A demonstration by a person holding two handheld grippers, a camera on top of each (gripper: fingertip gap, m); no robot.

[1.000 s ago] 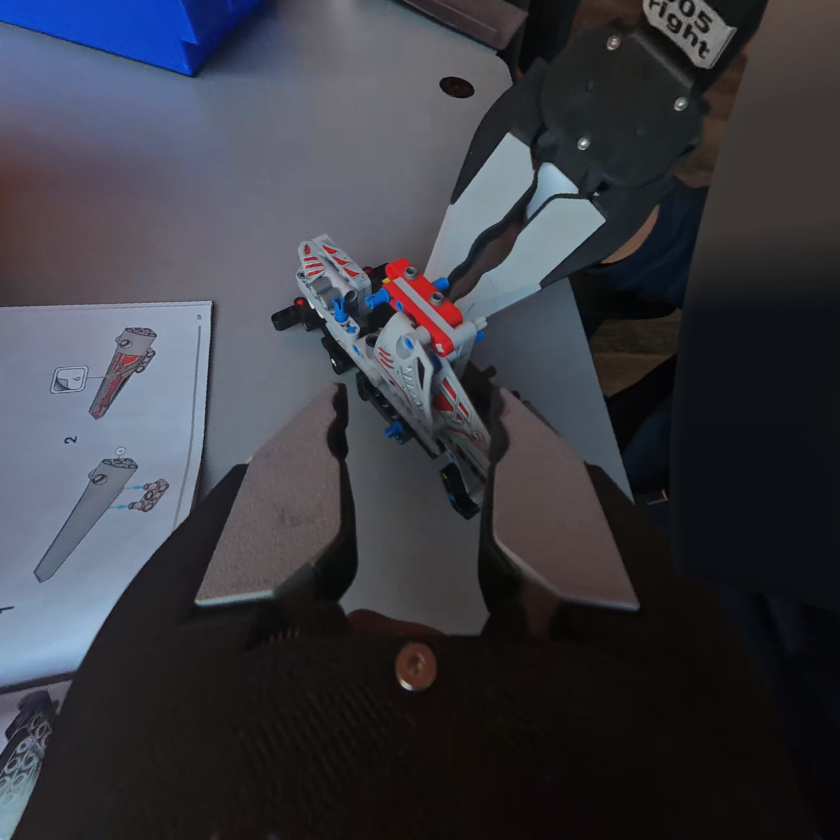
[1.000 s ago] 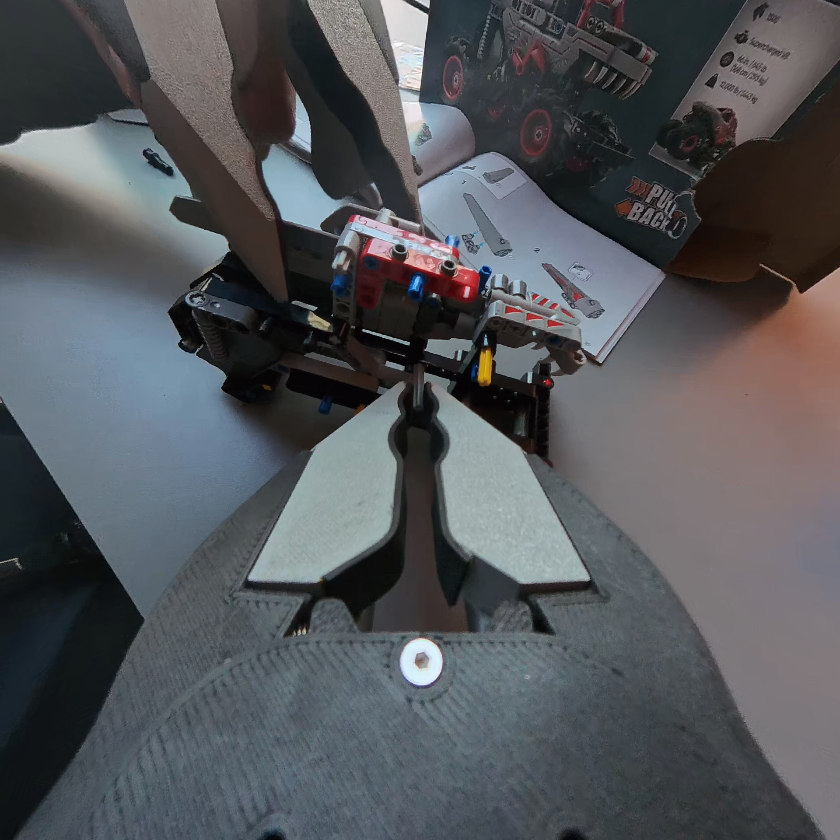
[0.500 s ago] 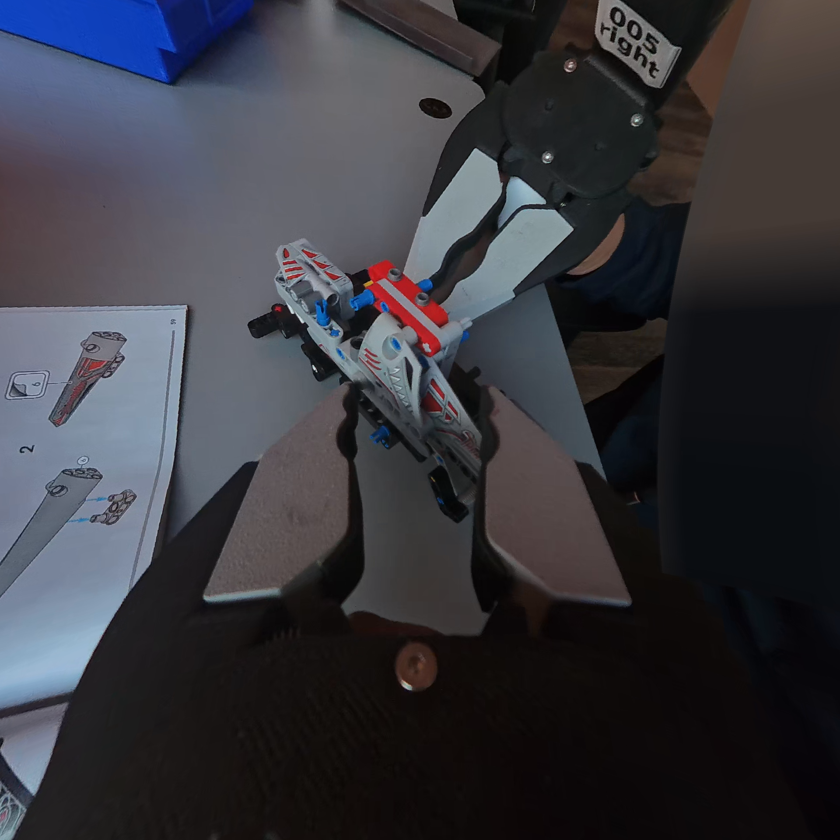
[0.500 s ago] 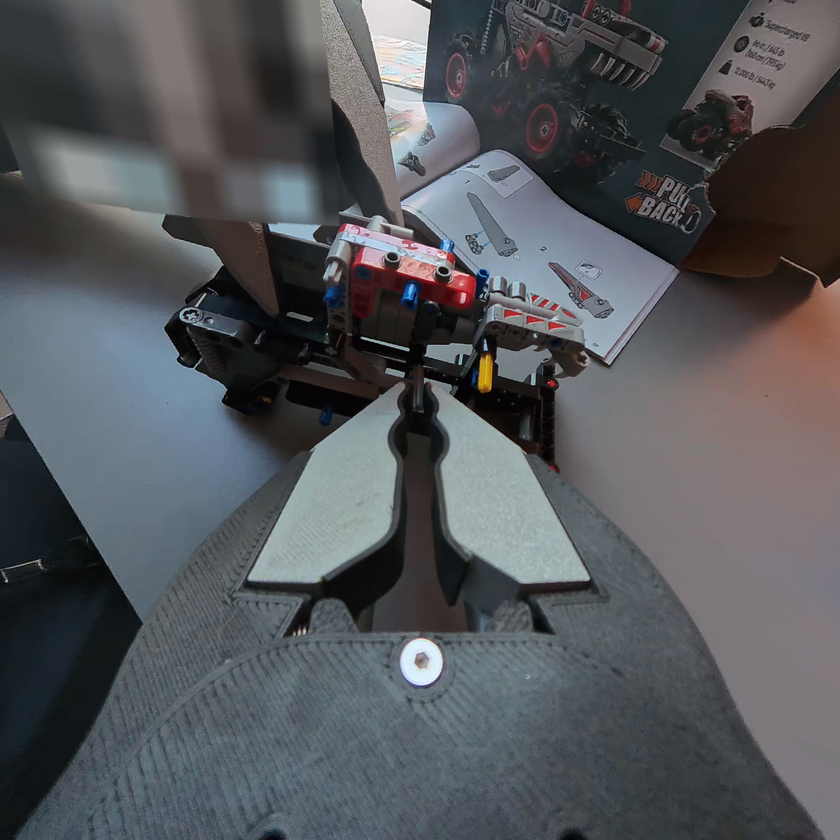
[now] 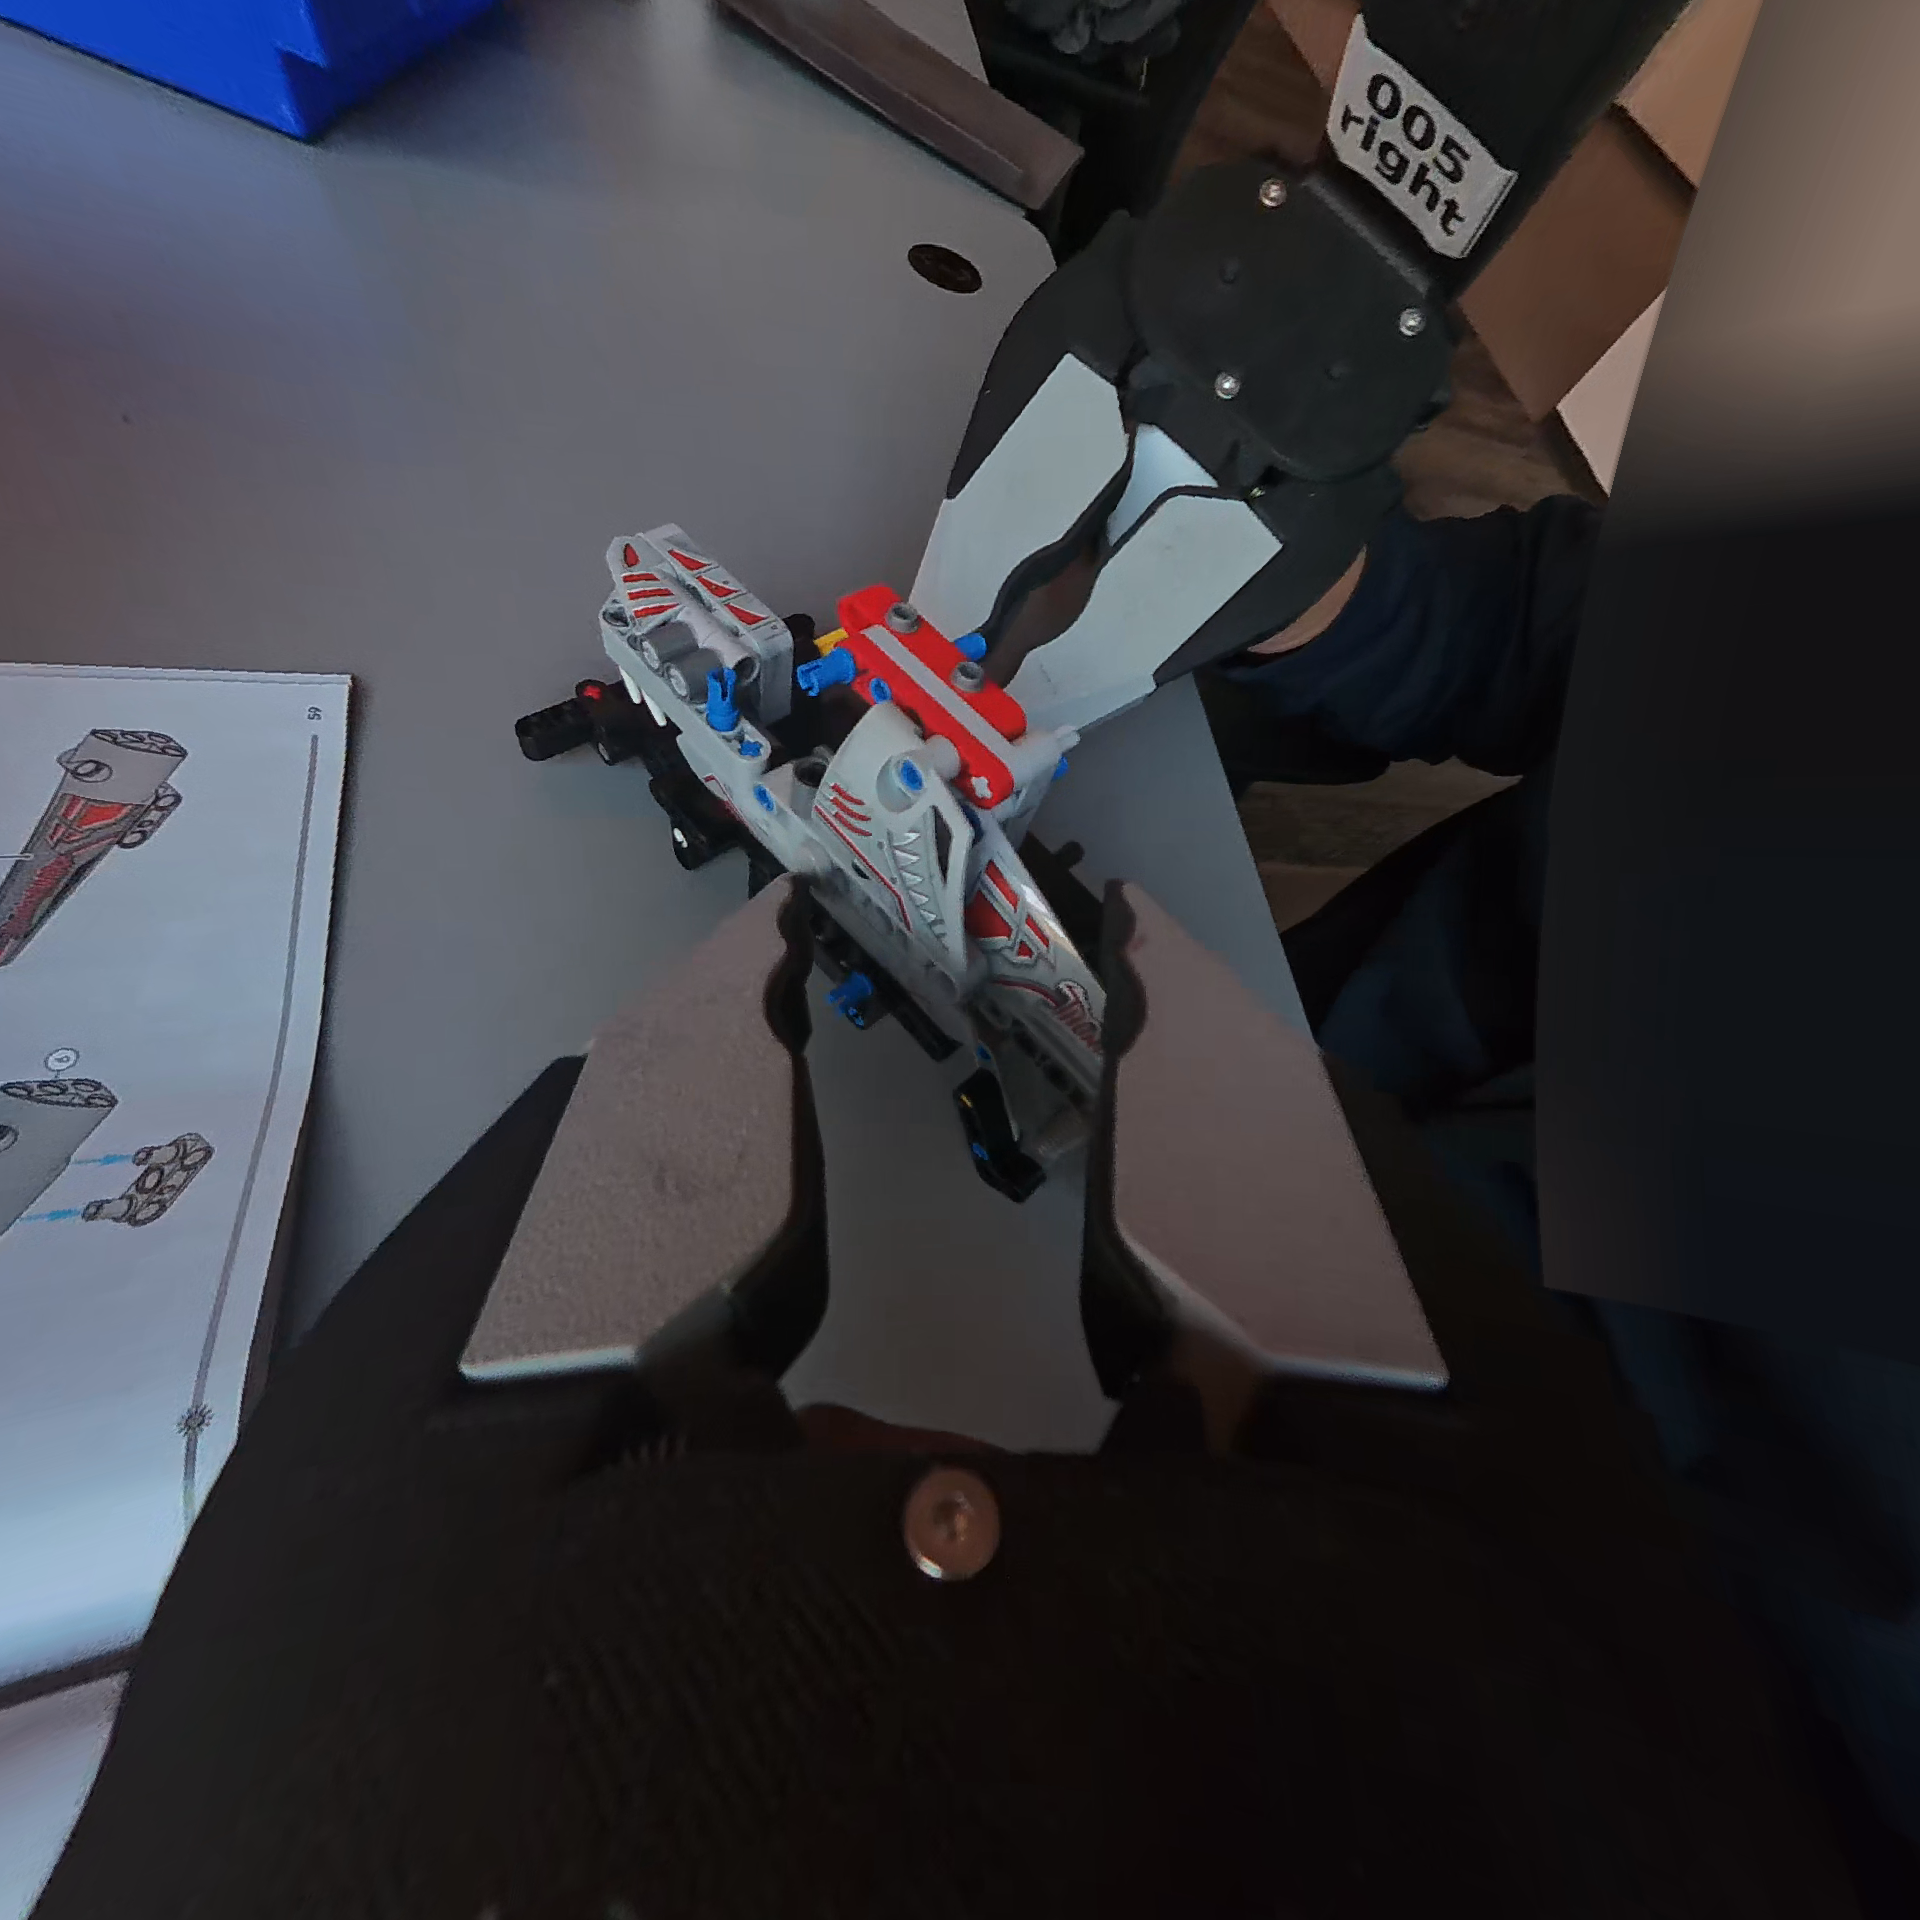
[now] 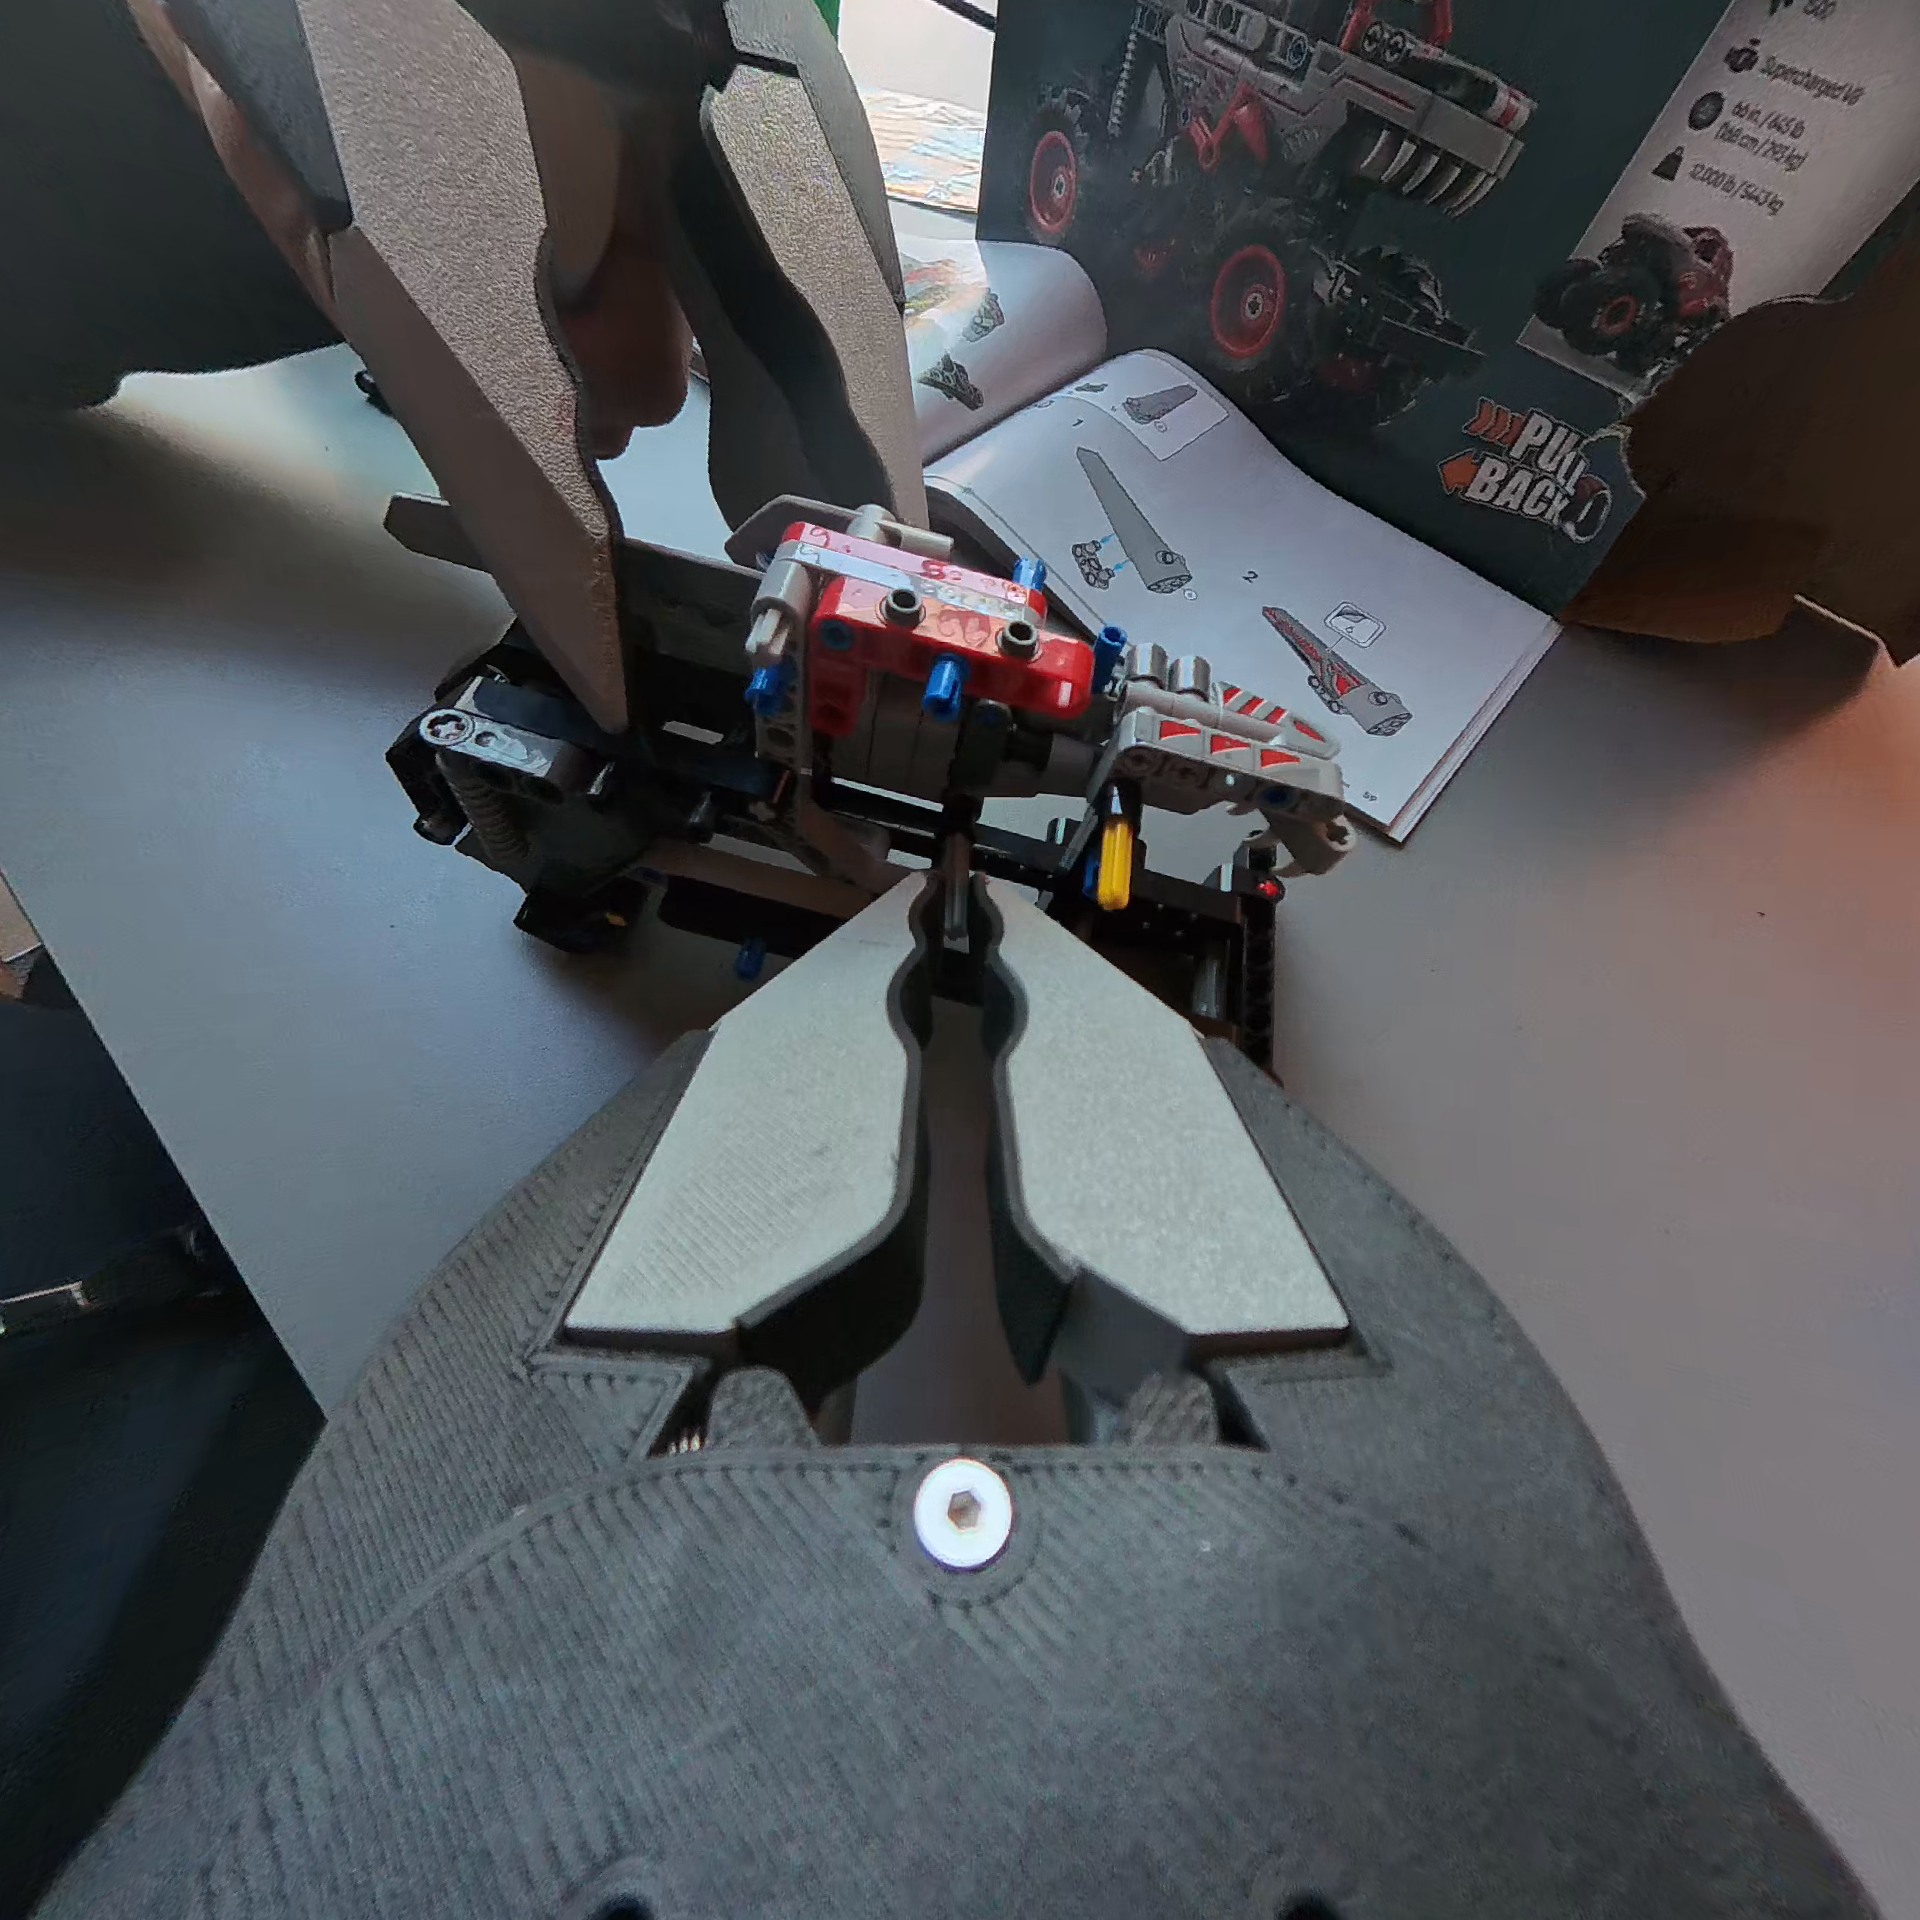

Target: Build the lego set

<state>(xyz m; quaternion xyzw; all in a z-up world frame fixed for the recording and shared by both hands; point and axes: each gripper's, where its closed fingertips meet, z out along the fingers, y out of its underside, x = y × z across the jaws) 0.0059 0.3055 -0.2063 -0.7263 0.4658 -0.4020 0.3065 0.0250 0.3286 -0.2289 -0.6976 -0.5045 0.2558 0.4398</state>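
The jaws of the left gripper (image 5: 951,935) stand apart, straddling the rear of the lego model (image 5: 831,821), their inner edges right against its grey side panel and black frame; whether they press it I cannot tell. The jaws of the right gripper (image 6: 954,914) are closed on a thin dark axle (image 6: 956,894) sticking out of the model's side, under its red beam (image 6: 935,644). The model sits near the desk's (image 5: 416,364) edge, close to a corner. An open instruction booklet (image 6: 1247,561) lies just beside it, the set's box (image 6: 1351,208) stands behind, and a blue bin (image 5: 260,42) is well apart.
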